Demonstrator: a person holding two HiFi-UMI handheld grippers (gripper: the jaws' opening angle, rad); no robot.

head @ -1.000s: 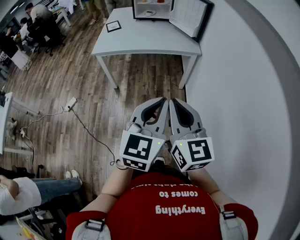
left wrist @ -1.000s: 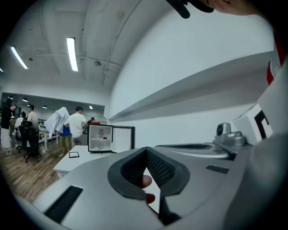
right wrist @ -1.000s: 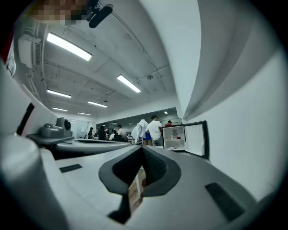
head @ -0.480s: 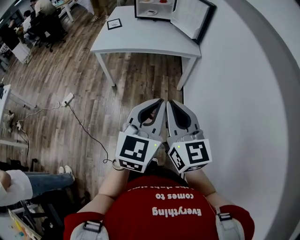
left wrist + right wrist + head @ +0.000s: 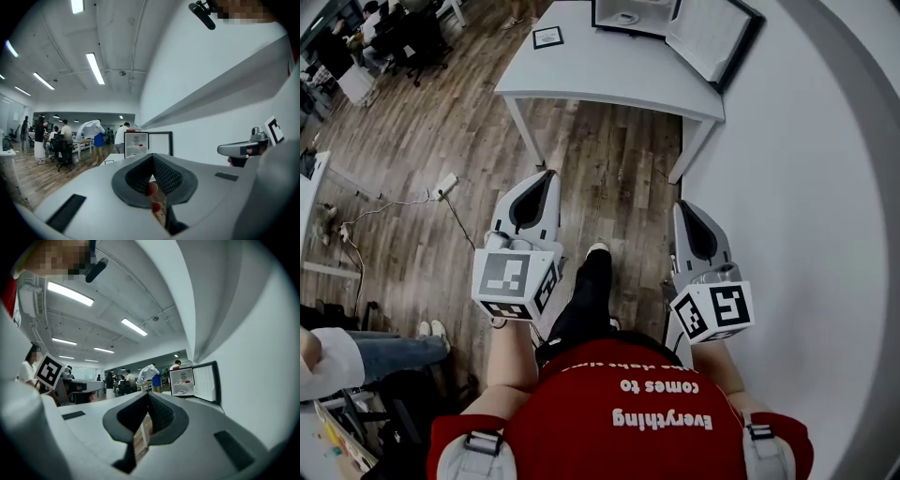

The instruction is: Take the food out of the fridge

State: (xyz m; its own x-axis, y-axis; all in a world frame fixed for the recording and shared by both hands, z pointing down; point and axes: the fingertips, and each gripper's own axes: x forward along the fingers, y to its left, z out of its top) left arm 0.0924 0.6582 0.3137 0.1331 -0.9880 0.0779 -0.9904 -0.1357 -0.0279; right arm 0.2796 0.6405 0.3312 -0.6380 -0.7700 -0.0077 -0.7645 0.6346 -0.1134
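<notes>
Nearest you, both forearms reach forward from your red shirt (image 5: 652, 412), well apart, with your black-trousered leg (image 5: 581, 300) set out between them over the brown wood-plank floor (image 5: 441, 122). Your left gripper (image 5: 546, 175), a grey shell with a marker cube at its back, points level and straight ahead, with its jaws together on nothing. Your right gripper (image 5: 682, 205) points the same way, near the white wall (image 5: 806, 187) on the right, and its jaws are likewise pressed together and empty.

Farther on stands the white rectangular table (image 5: 609, 80), well beyond both grippers' tips. At its far right sits the small black-framed fridge (image 5: 656, 14), its door (image 5: 717, 37) swung open to the right. The food, small red pieces (image 5: 187, 381) on a shelf inside above a pale dish (image 5: 181, 391), lies well apart from both grippers, ahead and between the lines they point along.
</notes>
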